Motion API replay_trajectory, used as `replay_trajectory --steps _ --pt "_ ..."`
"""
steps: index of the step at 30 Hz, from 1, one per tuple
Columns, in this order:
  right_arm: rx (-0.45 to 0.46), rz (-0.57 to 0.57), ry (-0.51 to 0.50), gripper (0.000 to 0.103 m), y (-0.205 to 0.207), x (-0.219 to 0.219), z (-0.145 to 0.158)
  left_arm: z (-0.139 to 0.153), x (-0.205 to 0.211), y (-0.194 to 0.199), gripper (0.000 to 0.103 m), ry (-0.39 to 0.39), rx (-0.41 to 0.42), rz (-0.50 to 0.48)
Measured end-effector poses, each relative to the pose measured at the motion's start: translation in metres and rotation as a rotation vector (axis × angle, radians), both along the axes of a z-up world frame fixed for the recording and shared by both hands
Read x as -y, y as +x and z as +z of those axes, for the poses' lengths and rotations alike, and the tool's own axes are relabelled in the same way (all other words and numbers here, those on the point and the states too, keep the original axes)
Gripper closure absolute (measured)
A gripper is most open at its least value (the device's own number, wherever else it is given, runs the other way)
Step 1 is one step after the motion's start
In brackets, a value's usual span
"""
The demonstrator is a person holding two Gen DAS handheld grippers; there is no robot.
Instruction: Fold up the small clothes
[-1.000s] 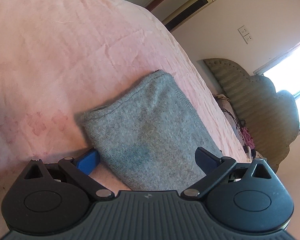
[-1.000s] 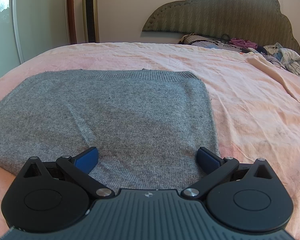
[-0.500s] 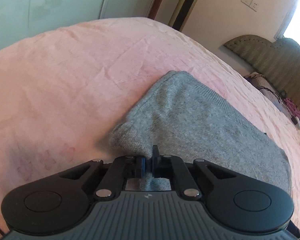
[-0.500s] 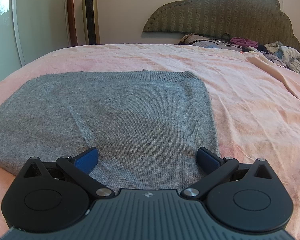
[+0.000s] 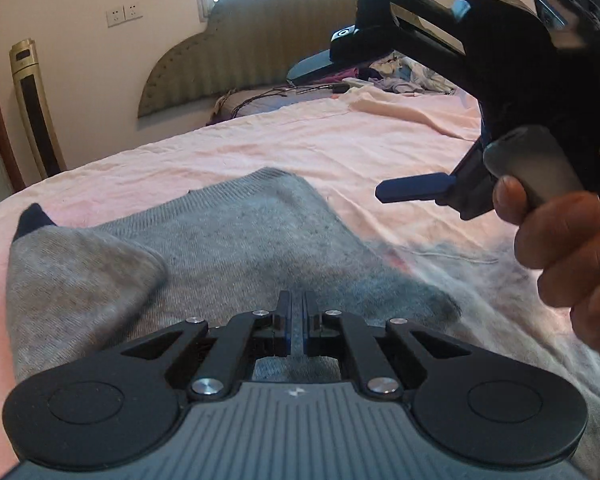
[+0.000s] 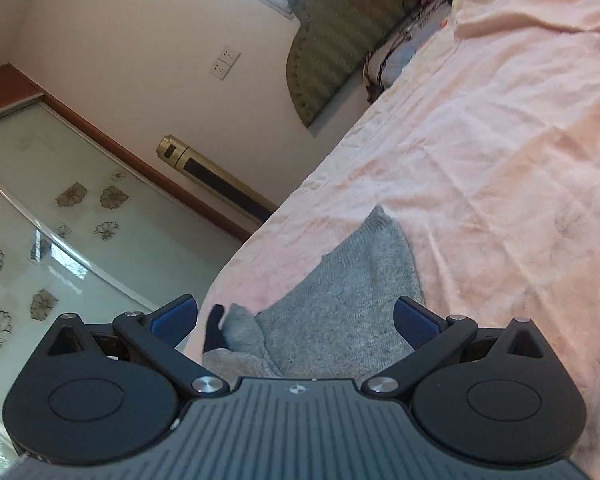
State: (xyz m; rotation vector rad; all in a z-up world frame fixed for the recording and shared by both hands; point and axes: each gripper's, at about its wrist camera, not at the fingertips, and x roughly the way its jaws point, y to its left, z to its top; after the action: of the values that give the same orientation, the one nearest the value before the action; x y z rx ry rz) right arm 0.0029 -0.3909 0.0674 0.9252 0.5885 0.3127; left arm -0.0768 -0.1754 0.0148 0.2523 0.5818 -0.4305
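A grey knit garment (image 5: 236, 252) lies on the pink bed sheet (image 5: 340, 144). My left gripper (image 5: 296, 322) is shut on the garment's near edge, and a lifted fold of it (image 5: 76, 276) hangs at the left. The right gripper (image 5: 416, 188) shows in the left wrist view at the upper right, held in a hand above the sheet, with its jaws apart. In the right wrist view my right gripper (image 6: 296, 316) is open and empty above the garment (image 6: 352, 312). The left gripper's dark finger tip (image 6: 214, 326) shows there at the garment's left edge.
A padded headboard (image 5: 260, 52) and a pile of clothes (image 5: 404, 76) sit at the far end of the bed. A gold tower fan (image 5: 32, 112) stands by the wall. A glass wardrobe door (image 6: 40, 220) with flower prints is left of the bed.
My left gripper closed on the garment's edge and has swung it over toward the right. My right gripper lifted off the garment and tilted, still open.
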Motion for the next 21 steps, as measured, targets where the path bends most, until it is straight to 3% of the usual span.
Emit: replay_trajectory --steps 5,10,11,13,14,15,17,19,21 --pt "-0.049 0.135 -0.047 0.0 0.025 -0.013 0.002 0.014 -0.023 -0.018 0.098 0.021 0.101 0.049" --pt "-0.056 0.362 -0.103 0.0 0.056 -0.08 0.015 0.023 -0.079 -0.037 0.092 -0.048 0.133 0.134" --pt "-0.057 0.395 -0.121 0.0 0.062 -0.095 0.015 0.022 -0.092 -0.039 0.083 -0.053 0.124 0.168" --pt "-0.062 0.458 -0.167 0.0 0.068 -0.126 0.018 0.021 -0.119 -0.042 0.052 -0.057 0.115 0.259" --pt "-0.06 0.482 -0.185 0.0 0.071 -0.139 0.019 0.02 -0.135 -0.044 0.027 -0.073 0.12 0.321" --pt "-0.057 0.509 -0.198 0.0 0.072 -0.154 0.02 0.02 -0.15 -0.045 0.016 -0.092 0.129 0.379" --pt "-0.052 0.554 -0.223 0.0 0.073 -0.177 0.023 0.021 -0.18 -0.044 0.016 -0.148 0.099 0.484" --pt "-0.046 0.58 -0.249 0.0 0.074 -0.197 0.024 0.021 -0.207 -0.032 0.016 -0.255 0.011 0.559" --pt "-0.055 0.587 -0.267 0.0 0.077 -0.212 0.024 0.024 -0.233 -0.023 0.016 -0.363 0.01 0.602"
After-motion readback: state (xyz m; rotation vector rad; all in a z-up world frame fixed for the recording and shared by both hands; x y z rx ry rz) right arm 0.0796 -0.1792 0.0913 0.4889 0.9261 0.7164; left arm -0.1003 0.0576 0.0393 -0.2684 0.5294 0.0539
